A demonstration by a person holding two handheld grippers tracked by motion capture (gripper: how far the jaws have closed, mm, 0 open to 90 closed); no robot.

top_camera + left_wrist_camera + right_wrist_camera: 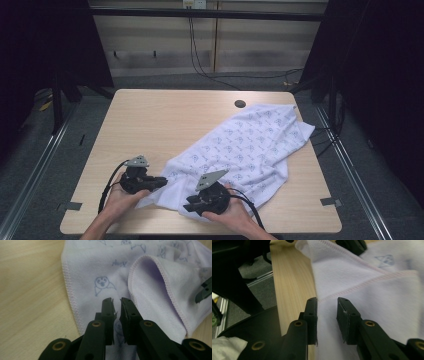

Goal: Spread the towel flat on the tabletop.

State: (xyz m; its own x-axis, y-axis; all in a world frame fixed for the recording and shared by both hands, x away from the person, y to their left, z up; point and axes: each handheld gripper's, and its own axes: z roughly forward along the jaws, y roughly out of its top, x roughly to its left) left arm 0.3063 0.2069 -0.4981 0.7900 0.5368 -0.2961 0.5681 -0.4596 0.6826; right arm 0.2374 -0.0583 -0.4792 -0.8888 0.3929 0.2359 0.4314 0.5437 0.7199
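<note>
Jaws of left gripper (117, 300) nearly closed, right gripper (327, 300) apart; both over towel (240, 145), gripping nothing.

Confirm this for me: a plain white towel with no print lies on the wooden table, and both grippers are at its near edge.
Not quite. The towel is not plain: it is white with small drawn figures printed all over it, as the left gripper view shows up close. The rest holds: it lies on the wooden table, and the left gripper and the right gripper are both at its near edge.
</note>
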